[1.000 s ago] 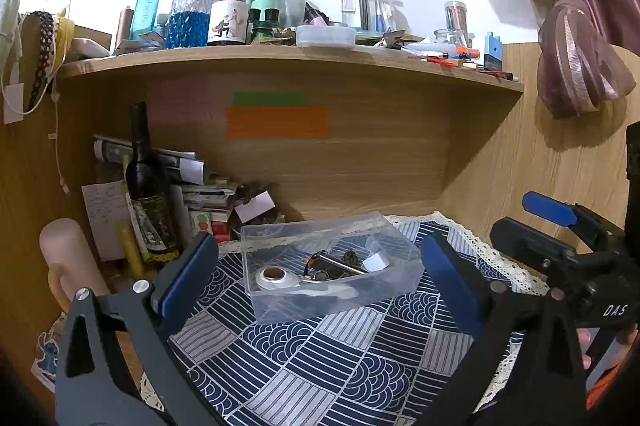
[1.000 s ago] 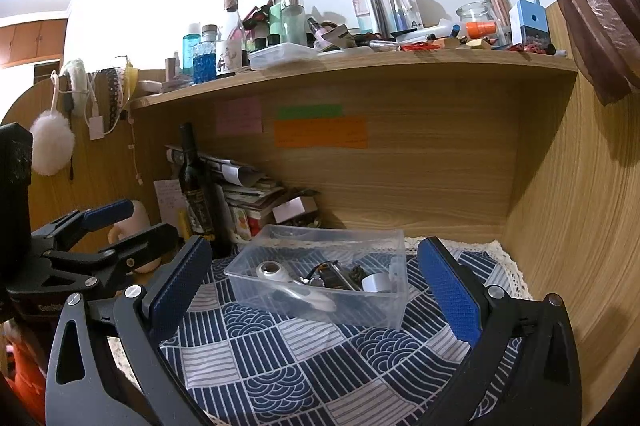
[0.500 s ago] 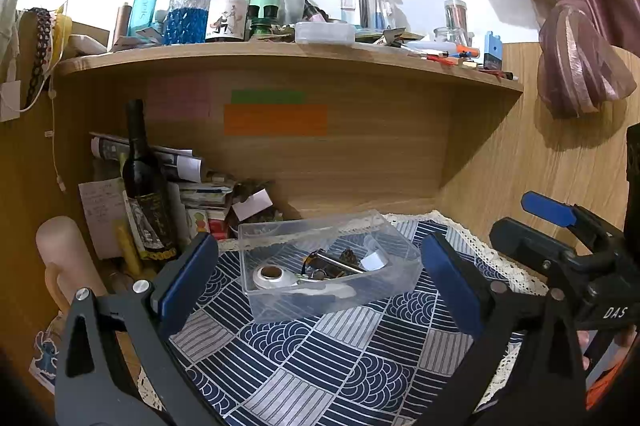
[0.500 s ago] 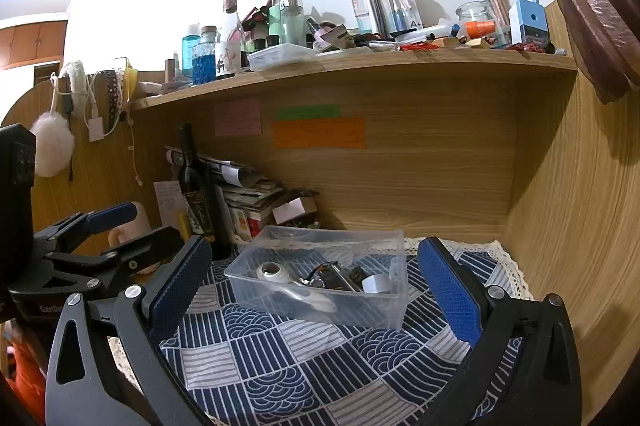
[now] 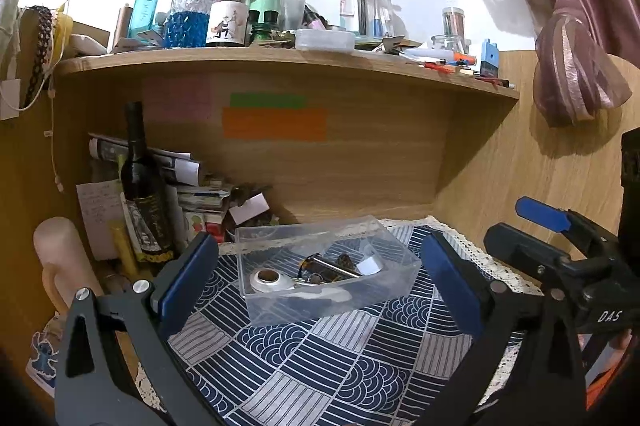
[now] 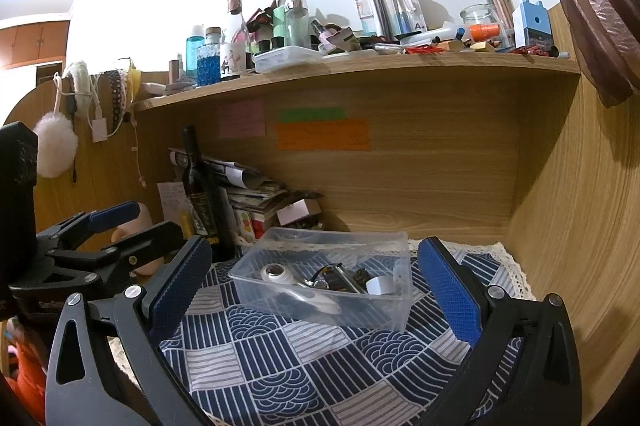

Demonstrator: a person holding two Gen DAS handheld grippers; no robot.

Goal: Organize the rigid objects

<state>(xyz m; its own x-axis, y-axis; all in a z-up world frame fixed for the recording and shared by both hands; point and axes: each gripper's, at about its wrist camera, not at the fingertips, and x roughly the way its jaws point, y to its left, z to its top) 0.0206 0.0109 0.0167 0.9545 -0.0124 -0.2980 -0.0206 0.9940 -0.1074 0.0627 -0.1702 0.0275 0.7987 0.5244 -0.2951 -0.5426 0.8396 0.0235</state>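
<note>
The desk [image 5: 360, 358], cloth-covered, carries 1 clear bin [image 5: 326, 274] centrally, its small rigid items [image 6: 320, 280] already collected inside for tidiness, while the left claw [image 5: 320, 282] and right claw [image 6: 316, 290] hover apart, empty, evidently staged for approach.

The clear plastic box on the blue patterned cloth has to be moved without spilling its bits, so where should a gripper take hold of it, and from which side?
Probably the near long wall of the clear plastic box, from above. The box is open-topped, so one finger can drop inside and one outside. The right gripper is open, facing it.
</note>
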